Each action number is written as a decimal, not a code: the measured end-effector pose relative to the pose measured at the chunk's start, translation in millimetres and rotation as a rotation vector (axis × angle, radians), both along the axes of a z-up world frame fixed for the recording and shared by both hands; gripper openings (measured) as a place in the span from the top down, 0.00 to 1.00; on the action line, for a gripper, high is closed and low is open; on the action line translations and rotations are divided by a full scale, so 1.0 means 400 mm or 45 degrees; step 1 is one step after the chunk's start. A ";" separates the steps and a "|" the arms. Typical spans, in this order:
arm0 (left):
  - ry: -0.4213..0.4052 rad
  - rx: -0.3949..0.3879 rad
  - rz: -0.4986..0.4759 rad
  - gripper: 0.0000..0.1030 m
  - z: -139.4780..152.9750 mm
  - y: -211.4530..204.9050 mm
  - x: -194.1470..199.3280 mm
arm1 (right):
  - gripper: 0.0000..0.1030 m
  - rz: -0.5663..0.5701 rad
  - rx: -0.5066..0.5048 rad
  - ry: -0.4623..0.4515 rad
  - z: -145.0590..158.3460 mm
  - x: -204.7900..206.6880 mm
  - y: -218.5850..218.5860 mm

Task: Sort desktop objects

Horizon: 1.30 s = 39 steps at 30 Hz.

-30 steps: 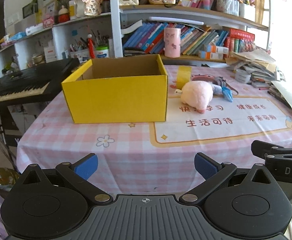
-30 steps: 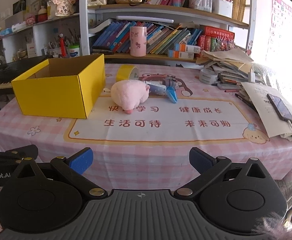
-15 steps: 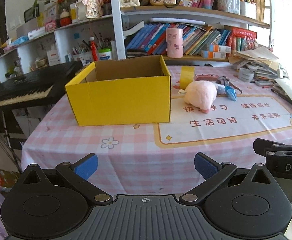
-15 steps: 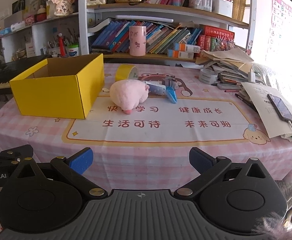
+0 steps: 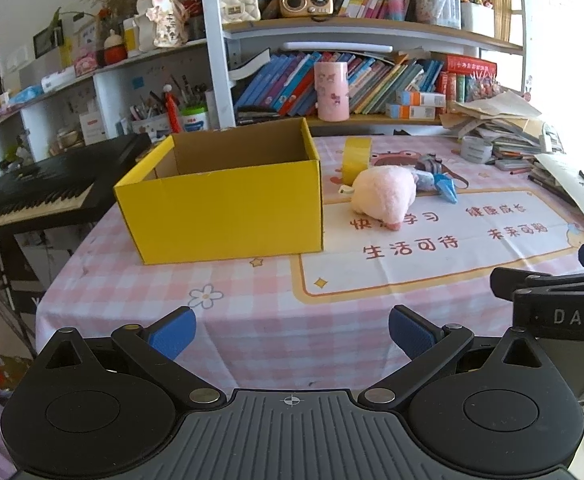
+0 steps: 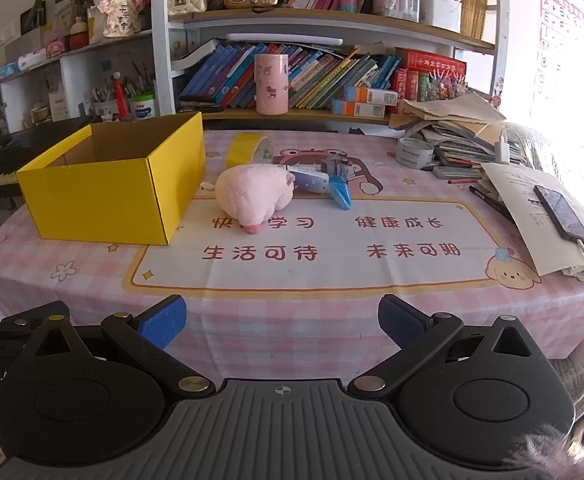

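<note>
both grippers level at the table's near edge, left gripper (image 5: 291,330) and right gripper (image 6: 282,320) jaws spread, empty, yellow box (image 5: 228,196) and pink plush (image 6: 252,196) well ahead

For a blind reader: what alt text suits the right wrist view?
An open, empty claw faces a pink checked table holding an open yellow box, a pink plush, yellow tape and a blue toy; bookshelves stand behind.

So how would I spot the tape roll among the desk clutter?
Start at the yellow box. Just past its far right corner, behind the pink plush, the tape roll stands on edge. It is the only yellow ring; the other roll, by the papers, is grey.
</note>
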<state>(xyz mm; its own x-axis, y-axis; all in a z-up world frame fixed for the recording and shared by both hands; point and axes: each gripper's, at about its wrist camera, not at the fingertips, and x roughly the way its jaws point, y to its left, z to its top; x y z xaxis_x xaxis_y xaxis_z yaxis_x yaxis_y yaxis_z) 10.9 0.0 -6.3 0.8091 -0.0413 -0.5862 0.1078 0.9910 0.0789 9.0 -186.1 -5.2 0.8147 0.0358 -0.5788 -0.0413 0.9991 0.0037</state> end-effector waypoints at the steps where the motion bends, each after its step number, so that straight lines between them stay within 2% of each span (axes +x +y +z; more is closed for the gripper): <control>1: 0.001 -0.002 0.000 0.00 0.000 -0.003 0.003 | 0.00 0.008 -0.005 0.000 0.001 0.003 0.000; 11: 0.019 0.012 -0.040 0.00 -0.006 -0.047 0.035 | 0.00 0.038 -0.026 0.021 -0.008 0.045 -0.017; 20: 0.021 0.086 -0.198 0.00 -0.013 -0.127 0.079 | 0.00 -0.079 0.022 0.038 -0.019 0.068 -0.085; 31: 0.013 0.064 -0.345 0.00 -0.022 -0.206 0.152 | 0.03 -0.220 0.040 0.003 -0.020 0.099 -0.170; 39: 0.046 0.019 -0.397 0.00 -0.042 -0.261 0.202 | 0.03 -0.283 0.021 0.049 -0.031 0.141 -0.234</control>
